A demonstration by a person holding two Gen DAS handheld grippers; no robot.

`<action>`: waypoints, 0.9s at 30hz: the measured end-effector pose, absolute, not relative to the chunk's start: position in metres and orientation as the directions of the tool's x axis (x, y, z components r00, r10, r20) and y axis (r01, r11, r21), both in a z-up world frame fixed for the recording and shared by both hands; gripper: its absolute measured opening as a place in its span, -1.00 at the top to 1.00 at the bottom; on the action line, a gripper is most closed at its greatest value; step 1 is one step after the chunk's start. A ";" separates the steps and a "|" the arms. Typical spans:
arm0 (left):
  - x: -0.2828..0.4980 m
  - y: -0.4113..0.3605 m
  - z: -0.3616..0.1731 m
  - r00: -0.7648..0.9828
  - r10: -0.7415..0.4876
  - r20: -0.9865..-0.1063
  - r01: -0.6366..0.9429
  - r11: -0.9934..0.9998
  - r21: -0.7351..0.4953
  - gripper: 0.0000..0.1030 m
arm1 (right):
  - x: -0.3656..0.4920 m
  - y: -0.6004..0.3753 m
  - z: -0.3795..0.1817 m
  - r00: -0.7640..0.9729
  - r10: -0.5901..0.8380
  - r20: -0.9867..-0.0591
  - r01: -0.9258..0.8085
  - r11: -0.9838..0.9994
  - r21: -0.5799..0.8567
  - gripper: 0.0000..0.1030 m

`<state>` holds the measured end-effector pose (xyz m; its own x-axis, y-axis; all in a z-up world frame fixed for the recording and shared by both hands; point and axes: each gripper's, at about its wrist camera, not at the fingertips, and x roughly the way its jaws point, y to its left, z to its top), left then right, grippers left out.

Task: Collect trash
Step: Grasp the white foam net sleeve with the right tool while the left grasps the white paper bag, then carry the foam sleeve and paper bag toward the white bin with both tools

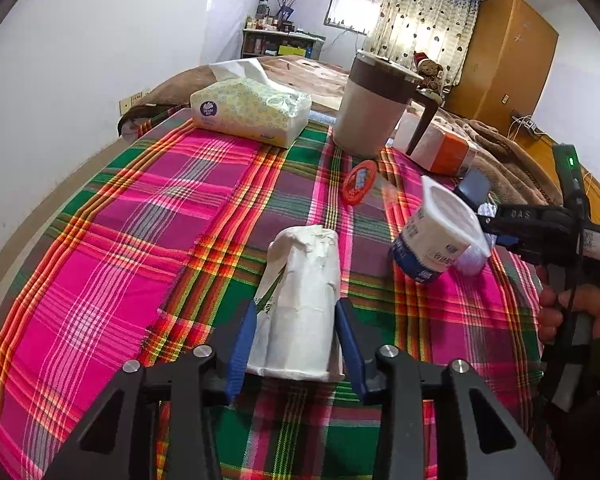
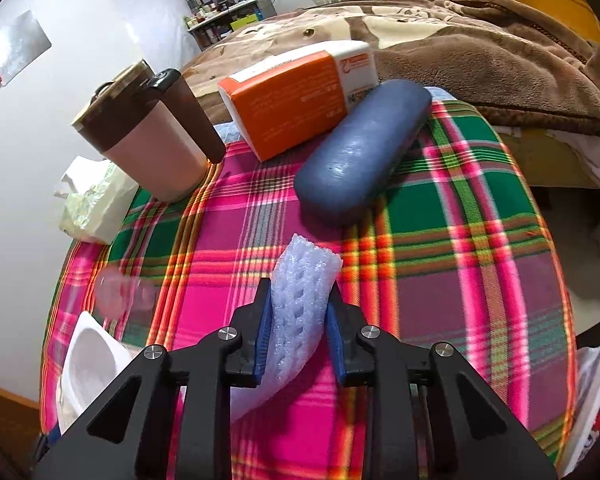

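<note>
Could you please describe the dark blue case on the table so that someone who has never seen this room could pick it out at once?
Start at the plaid tablecloth and go to its far edge, next to the brown blanket. There, leaning on the orange and white box, lies the dark blue case. It is the only long, rounded, plain blue thing, without any print.

A flattened white paper cup [image 1: 300, 300] and a strip of white foam netting [image 2: 300, 292] lie on the plaid cloth.
</note>
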<state>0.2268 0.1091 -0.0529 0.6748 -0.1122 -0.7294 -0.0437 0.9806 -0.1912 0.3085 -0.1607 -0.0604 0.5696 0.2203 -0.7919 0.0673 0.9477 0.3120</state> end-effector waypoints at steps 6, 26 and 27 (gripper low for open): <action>0.224 0.109 -0.052 0.680 -0.110 -0.725 -0.042 0.981 -0.188 0.29 | 0.291 -0.168 -0.046 0.587 0.237 -0.774 0.018 0.952 0.306 0.52; 0.201 0.072 -0.024 0.712 -0.161 -0.683 0.050 0.982 -0.180 0.32 | 0.232 -0.180 -0.020 0.613 0.314 -0.725 -0.102 0.941 0.322 0.52; 0.199 0.068 -0.021 0.715 -0.165 -0.680 0.059 0.983 -0.176 0.32 | 0.229 -0.182 -0.018 0.619 0.310 -0.721 -0.101 0.943 0.318 0.52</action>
